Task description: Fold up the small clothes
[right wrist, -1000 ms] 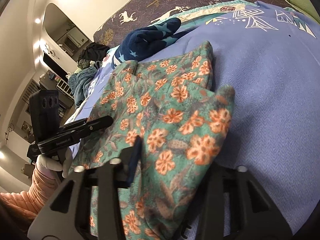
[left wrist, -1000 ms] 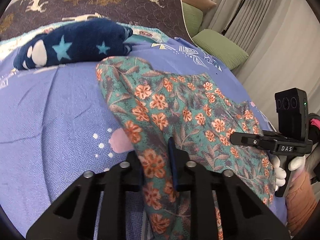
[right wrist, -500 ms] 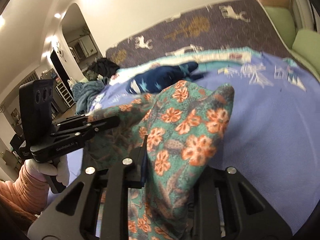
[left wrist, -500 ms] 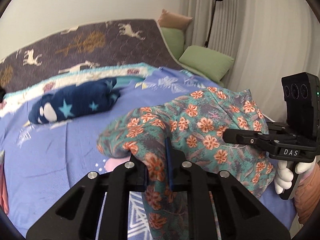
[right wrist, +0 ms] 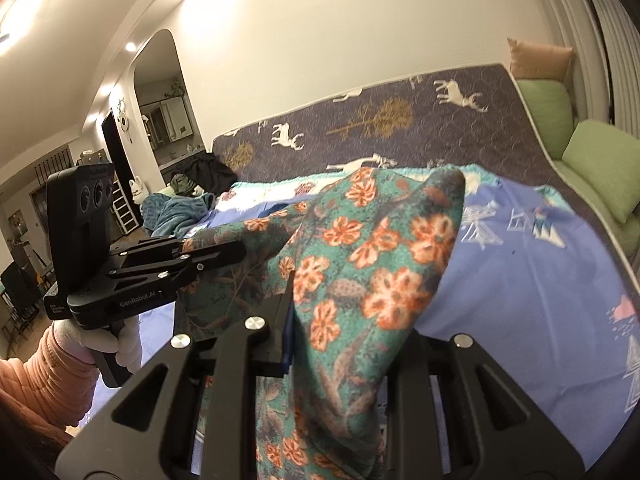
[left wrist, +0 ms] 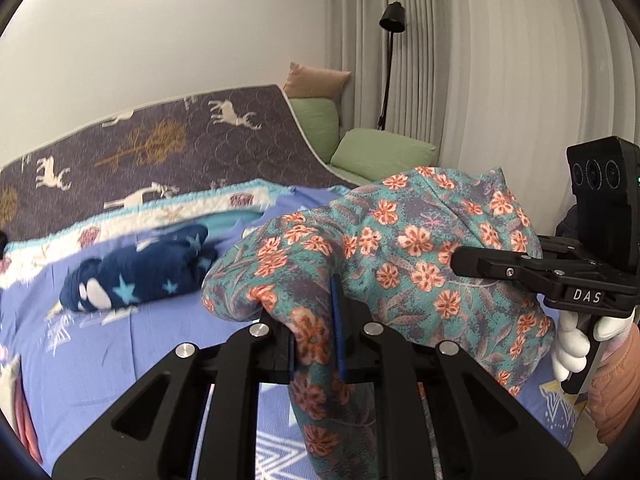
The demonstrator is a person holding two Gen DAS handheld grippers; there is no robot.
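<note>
A teal garment with orange flowers hangs lifted above the blue bed sheet. My left gripper is shut on a bunched edge of it, cloth pinched between the blue pads. My right gripper is shut on another edge of the floral garment; its right finger is hidden behind the cloth. Each view shows the other gripper beside the cloth: the right gripper at right, the left gripper at left, both held by white-gloved hands. A rolled navy star-print garment lies on the sheet behind.
A deer-patterned mattress leans on the wall behind the bed. Green cushions and a black floor lamp stand by the curtain at right. A teal blanket pile lies at the bed's far left.
Both grippers have risen and tilted up with the floral garment, lifting it off the sheet. The right jaws have narrowed onto the cloth.
</note>
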